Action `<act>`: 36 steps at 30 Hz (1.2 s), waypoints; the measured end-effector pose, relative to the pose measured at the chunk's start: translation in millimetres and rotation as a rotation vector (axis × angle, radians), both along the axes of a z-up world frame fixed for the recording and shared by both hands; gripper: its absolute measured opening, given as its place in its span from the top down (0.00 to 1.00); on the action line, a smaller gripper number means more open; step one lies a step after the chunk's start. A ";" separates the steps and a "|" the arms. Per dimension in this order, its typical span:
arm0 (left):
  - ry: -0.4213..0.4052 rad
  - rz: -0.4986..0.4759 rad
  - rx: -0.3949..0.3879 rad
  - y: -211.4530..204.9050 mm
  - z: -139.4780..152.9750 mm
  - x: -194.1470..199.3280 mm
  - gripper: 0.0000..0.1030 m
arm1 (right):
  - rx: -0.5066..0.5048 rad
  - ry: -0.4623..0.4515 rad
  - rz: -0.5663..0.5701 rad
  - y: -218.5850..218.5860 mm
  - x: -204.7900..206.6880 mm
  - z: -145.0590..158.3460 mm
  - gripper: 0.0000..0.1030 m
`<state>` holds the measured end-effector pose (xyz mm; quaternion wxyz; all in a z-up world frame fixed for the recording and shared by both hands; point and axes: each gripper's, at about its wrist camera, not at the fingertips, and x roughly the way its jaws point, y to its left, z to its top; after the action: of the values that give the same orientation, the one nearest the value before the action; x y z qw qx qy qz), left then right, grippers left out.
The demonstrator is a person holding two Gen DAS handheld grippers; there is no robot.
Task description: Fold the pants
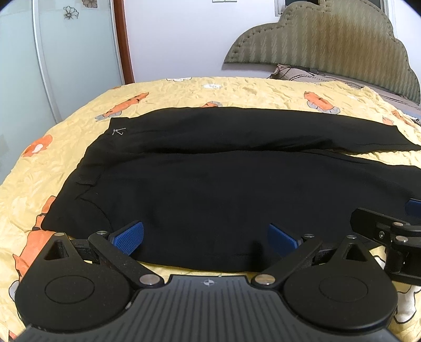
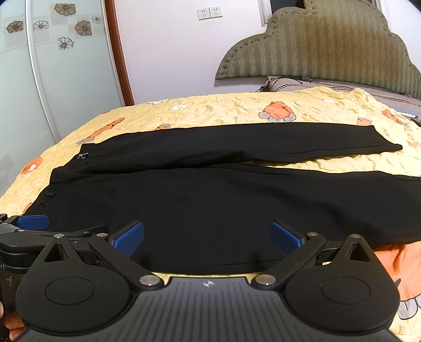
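Observation:
Black pants [image 1: 215, 189] lie flat on the bed, waistband at the left, both legs running to the right; they also show in the right wrist view [image 2: 210, 197]. A small metal clasp [image 1: 118, 131] shows on the waistband. My left gripper [image 1: 205, 238] is open and empty, its blue pads over the near edge of the pants by the waist. My right gripper [image 2: 208, 238] is open and empty over the near edge of the near leg, further right. Each gripper shows at the edge of the other's view, the right gripper [image 1: 389, 236] and the left gripper [image 2: 29, 229].
The pants lie on a yellow bedspread [image 1: 236, 92] with orange print. A padded olive headboard [image 1: 329, 44] and a pillow [image 2: 289, 84] are at the back right. A glass wardrobe door [image 1: 65, 52] stands at the left, a wall socket [image 2: 209, 12] behind.

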<state>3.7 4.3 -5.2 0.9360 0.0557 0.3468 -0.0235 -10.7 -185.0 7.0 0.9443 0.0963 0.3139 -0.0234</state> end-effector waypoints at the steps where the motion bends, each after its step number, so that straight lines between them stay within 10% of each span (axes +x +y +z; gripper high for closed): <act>1: 0.002 0.002 -0.001 0.1 -0.1 0.4 0.01 | 0.001 0.000 0.001 -0.1 0.4 -0.3 0.00; 28: 0.035 0.015 0.011 2.6 0.2 16.2 0.01 | -0.036 0.004 -0.003 0.4 16.2 -1.3 0.00; 36: 0.016 0.018 0.017 6.9 3.3 24.3 0.01 | -0.176 -0.114 0.130 10.6 31.1 10.9 0.00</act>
<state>28.0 11.2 -1.9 0.9328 0.0602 0.3550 -0.0124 20.4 -174.4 17.9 0.9649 -0.0063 0.2621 0.0159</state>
